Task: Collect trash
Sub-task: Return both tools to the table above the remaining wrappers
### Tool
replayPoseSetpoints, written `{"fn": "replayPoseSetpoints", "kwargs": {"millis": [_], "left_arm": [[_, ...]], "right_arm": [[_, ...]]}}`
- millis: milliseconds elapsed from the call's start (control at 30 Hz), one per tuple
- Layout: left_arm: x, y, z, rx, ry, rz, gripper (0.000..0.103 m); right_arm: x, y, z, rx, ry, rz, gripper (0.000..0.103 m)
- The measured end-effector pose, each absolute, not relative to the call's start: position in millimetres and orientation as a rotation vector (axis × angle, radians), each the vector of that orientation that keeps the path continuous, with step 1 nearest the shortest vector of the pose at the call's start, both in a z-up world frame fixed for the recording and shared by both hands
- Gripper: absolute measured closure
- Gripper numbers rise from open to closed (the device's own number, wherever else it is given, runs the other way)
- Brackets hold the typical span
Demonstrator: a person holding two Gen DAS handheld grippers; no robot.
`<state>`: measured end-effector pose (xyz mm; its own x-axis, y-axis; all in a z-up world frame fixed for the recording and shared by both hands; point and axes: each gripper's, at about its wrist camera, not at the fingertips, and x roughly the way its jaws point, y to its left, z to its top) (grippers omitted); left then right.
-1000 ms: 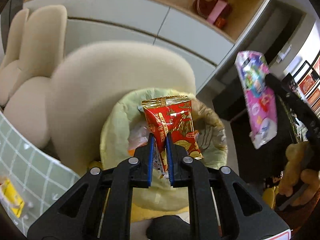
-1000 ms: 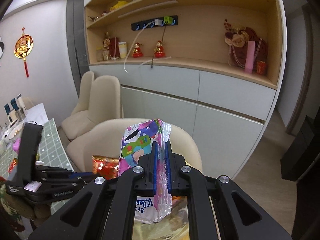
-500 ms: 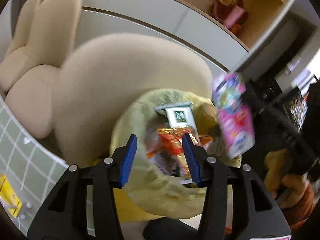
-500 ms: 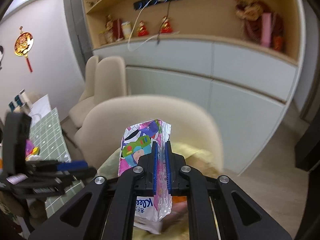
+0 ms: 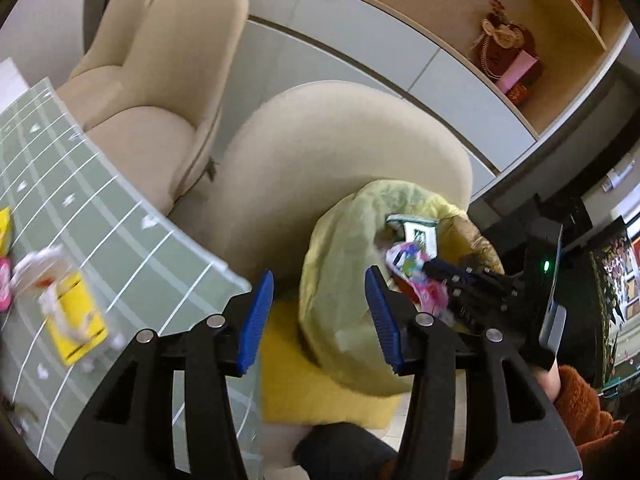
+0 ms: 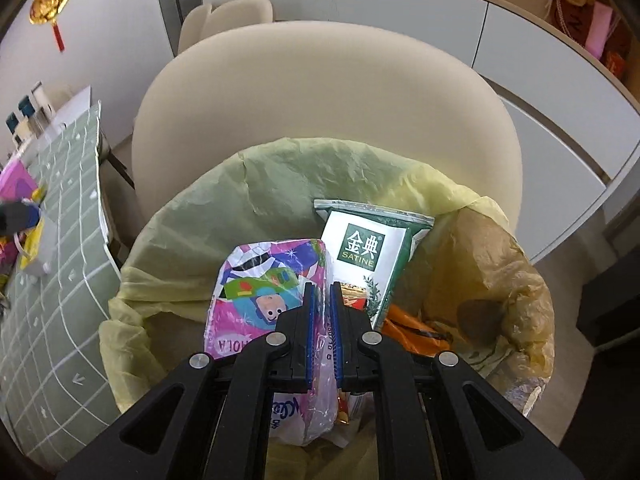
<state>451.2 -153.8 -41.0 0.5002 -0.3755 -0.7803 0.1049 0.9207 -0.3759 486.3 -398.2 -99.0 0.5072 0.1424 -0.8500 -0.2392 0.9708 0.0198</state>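
Note:
A bin lined with a yellow-green bag (image 6: 280,184) (image 5: 340,248) stands in front of a beige chair. My right gripper (image 6: 324,288) is shut on a pink cartoon-print tissue pack (image 6: 264,292) and holds it low in the bag's mouth. The left wrist view shows that gripper (image 5: 440,270) and the pack (image 5: 416,276) from the side. Inside the bag lean a green-and-white Satine packet (image 6: 368,248) and an orange wrapper (image 6: 412,328). My left gripper (image 5: 318,276) stands open with nothing between its fingers, above the bag's left edge.
A table with a green grid cloth (image 5: 100,208) (image 6: 60,280) lies to the left, carrying a yellow packet (image 5: 78,320) and crumpled white paper (image 5: 44,264). Beige chairs (image 5: 160,80) (image 6: 320,100) and low cabinets (image 5: 360,36) stand behind the bin.
My left gripper opened, let the red snack packet fall into the bag, and swung left toward the table. My right gripper came down with the pink pack into the bag's mouth.

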Motion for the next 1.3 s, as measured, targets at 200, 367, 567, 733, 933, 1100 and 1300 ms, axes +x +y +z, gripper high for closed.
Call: {"fn": "replayPoseSetpoints", "kwargs": {"millis": [200, 367, 567, 733, 933, 1100, 1300], "left_arm": [[401, -101, -29, -0.320, 0.982, -0.191, 0.053], [355, -38, -21, -0.374, 0.935, -0.067, 0.053], [296, 32, -23, -0.434, 0.897, 0.077, 0.053], [251, 75, -24, -0.476, 0.863, 0.168, 0.053], [203, 119, -17, -0.449, 0.814, 0.261, 0.048], [177, 153, -24, -0.437, 0.803, 0.316, 0.048], [174, 171, -37, -0.435, 0.820, 0.284, 0.048]], "right_arm": [[473, -399, -81, -0.055, 0.943, 0.213, 0.091], [447, -392, -55, -0.028, 0.856, 0.197, 0.061], [409, -364, -19, 0.004, 0.767, 0.238, 0.060], [385, -319, 8, 0.028, 0.680, 0.369, 0.049], [372, -251, 23, 0.021, 0.628, 0.523, 0.039], [359, -193, 22, -0.099, 0.657, 0.635, 0.039], [341, -147, 11, -0.209, 0.693, 0.726, 0.039]]}}
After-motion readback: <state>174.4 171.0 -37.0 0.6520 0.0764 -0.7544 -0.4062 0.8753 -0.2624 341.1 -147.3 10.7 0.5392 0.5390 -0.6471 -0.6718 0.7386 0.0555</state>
